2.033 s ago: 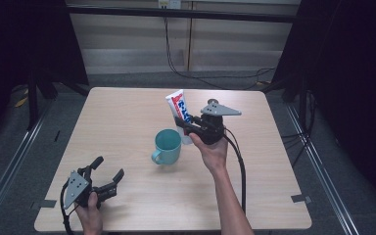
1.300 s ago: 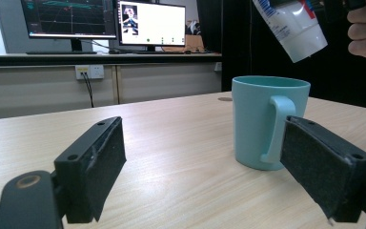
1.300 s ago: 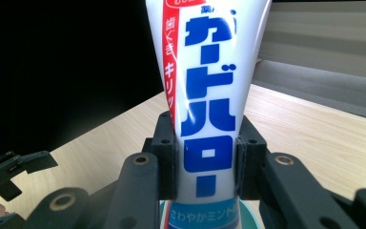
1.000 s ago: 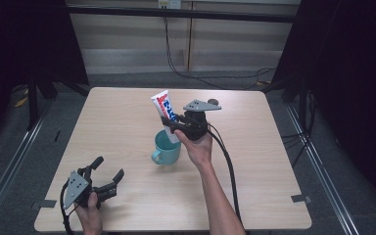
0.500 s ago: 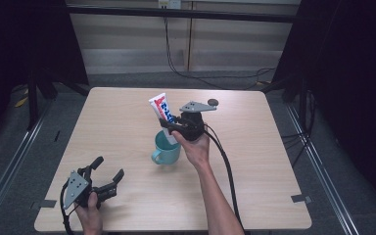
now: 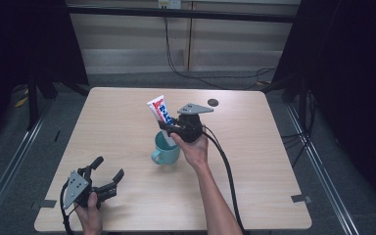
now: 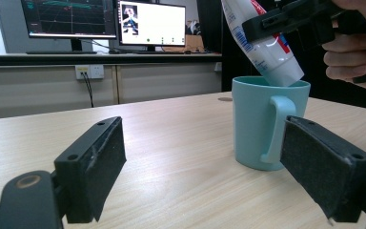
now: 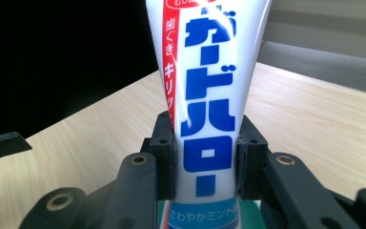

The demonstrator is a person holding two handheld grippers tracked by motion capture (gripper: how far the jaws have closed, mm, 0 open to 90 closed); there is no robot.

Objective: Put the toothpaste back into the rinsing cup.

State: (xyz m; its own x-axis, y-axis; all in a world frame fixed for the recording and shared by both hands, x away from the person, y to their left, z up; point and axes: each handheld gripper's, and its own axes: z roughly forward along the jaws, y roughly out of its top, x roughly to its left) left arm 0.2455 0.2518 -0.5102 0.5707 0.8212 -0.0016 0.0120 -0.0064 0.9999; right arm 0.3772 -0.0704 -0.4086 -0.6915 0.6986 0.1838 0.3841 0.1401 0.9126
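Note:
A white toothpaste tube (image 6: 159, 113) with blue and red lettering is clamped upright, slightly tilted, in my right gripper (image 6: 169, 128). Its lower end dips into the rim of a teal mug (image 6: 166, 149) at the table's middle. In the right gripper view both jaws press the tube (image 8: 205, 109) from either side. The left gripper view has the tube's end (image 7: 276, 57) inside the mug (image 7: 267, 124). My left gripper (image 6: 106, 172) rests low at the table's front left, open, with nothing between its pads (image 7: 102, 167).
The wooden table (image 6: 254, 161) has bare room all around the mug. A small dark disc (image 6: 213, 102) lies near the far edge. A black cable (image 6: 225, 166) trails from the right gripper toward the front. Monitors (image 7: 105, 21) stand beyond the table.
My right gripper has carried the tube leftward and down, from right of the mug to over it, so the tube's lower end now enters the mug. The left gripper has not moved.

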